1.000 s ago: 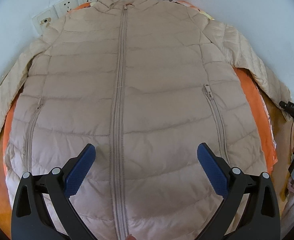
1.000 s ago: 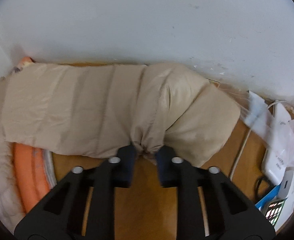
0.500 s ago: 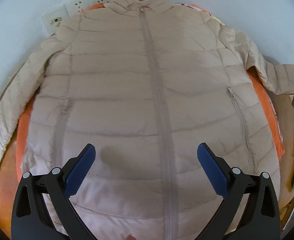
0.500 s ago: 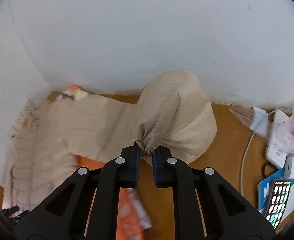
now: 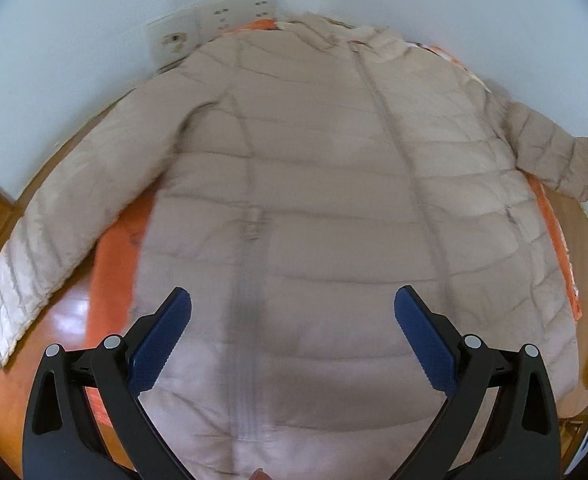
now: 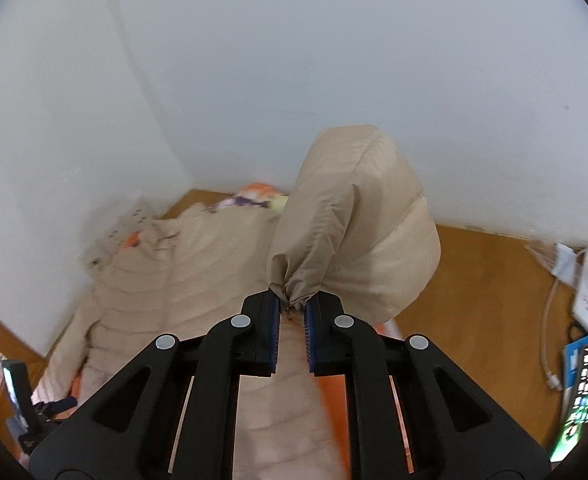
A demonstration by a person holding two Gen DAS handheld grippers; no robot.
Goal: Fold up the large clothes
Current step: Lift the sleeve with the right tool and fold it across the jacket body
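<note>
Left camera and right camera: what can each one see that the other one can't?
Only the left camera shows the left gripper, open above the jacket's zipper, and the other sleeve lying flat. Only the right camera shows the right gripper pinching a sleeve, plus a phone. Both show the beige jacket and wall sockets.

Jacket (image 5: pixel 334 208): quilted beige cloth, puffy, faint sheen, stitched in bands.
Sleeve cuff (image 6: pixel 294 292): smooth thin fabric, gathered in fine wrinkles.
Floor (image 5: pixel 65 316): glossy varnished wood, bright reflections.
Mat (image 5: pixel 113 248): matt orange sheet.
Left gripper (image 5: pixel 291 320): matt black plastic; blue pads (image 5: pixel 161 344) finely ribbed.
Wall (image 6: pixel 334 60): matt white paint.
</note>
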